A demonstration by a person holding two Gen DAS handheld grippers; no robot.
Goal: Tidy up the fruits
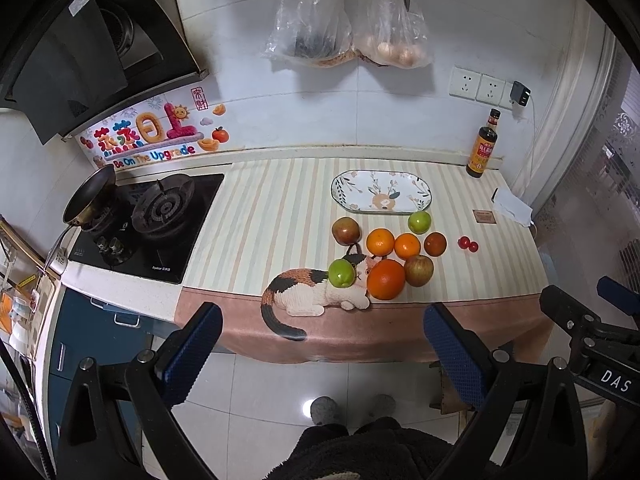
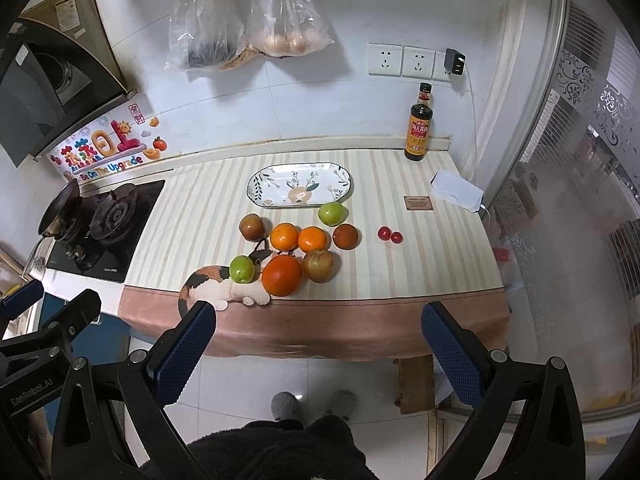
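Blue-padded left tool [image 1: 322,344] and right tool [image 2: 318,340] hover wide apart, gripping nothing, before the fruits [image 1: 386,279].

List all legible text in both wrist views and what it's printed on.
"Be On The Upgrade": wall sticker, under large colourful Chinese characters.
"DAS": right gripper body, seen from the left wrist view.
"GenRobot.AI": left gripper body, seen from the right wrist view.
Too small or blurred: sauce bottle label, brown card, stove front brand, range hood sticker.
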